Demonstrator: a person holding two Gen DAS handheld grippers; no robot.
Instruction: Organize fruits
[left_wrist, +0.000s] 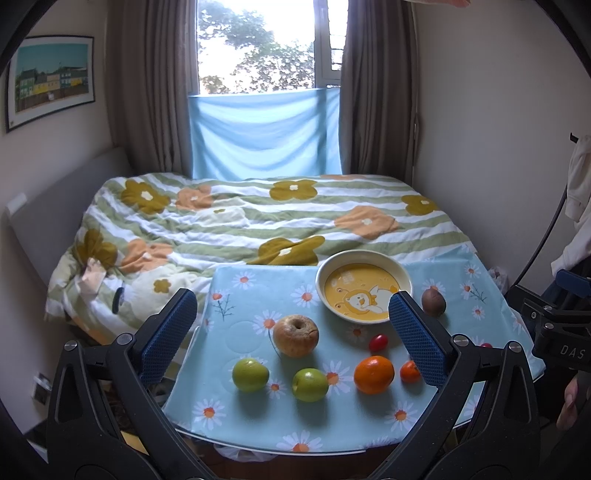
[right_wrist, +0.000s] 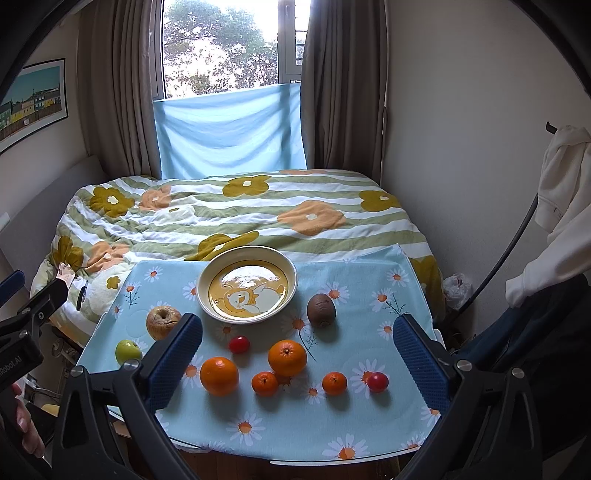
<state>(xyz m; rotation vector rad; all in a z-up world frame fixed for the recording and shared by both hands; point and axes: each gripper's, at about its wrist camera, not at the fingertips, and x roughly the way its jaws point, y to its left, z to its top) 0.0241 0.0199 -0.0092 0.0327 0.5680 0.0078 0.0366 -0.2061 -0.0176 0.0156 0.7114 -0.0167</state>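
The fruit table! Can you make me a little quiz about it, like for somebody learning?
1. True or false: the bowl with the duck picture already has fruit in it.
2. Which fruit sits just to the right of the bowl in the right wrist view? A) kiwi B) green apple C) wrinkled apple
3. Fill in: in the left wrist view, ___ green apples lie side by side near the front of the table.

Key: 1 false, the bowl is empty. 2 A. 3 two: one and the other. Both the left gripper and the right gripper hang open above the fruit, holding nothing.
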